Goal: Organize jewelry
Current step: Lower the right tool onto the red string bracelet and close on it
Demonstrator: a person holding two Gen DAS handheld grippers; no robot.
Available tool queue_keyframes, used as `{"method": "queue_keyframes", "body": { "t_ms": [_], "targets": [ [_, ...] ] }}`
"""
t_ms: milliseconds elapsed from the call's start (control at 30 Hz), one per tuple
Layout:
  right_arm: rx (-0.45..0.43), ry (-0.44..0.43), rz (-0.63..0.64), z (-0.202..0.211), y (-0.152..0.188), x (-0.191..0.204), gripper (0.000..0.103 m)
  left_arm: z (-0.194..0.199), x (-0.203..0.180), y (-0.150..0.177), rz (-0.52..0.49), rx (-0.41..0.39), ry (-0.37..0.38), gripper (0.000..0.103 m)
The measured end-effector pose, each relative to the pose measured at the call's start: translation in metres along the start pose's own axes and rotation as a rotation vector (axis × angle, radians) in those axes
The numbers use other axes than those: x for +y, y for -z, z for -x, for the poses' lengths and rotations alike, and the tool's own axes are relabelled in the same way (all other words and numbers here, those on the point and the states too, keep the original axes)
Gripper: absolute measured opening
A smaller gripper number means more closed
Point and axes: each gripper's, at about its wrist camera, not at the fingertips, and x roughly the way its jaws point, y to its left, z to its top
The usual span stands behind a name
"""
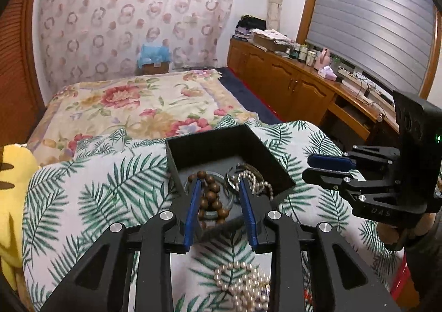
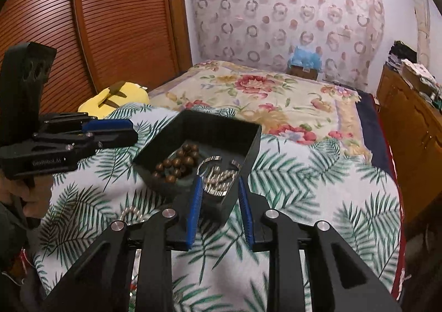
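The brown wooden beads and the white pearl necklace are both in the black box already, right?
Not quite. The brown wooden beads are in the black box, but the white pearl necklace lies outside it on the leafy blanket, as the left wrist view shows.

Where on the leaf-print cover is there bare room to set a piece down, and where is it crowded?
Bare leaf-print cover lies right of the black box, toward the bed edge, and left of it toward the yellow plush. Crowded: inside the box, with wooden beads and a pearl strand, and the near edge, where loose pearls lie.
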Motion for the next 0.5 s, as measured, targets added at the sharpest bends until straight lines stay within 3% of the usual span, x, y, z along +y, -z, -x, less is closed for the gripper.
{"method": "queue_keyframes", "body": {
  "t_ms": [500],
  "targets": [
    [0.049,0.003,-0.002,0.003,0.05,0.044,0.029,0.032,0.003,0.062,0.021,0.016,-0.001,0.03]
  ]
}}
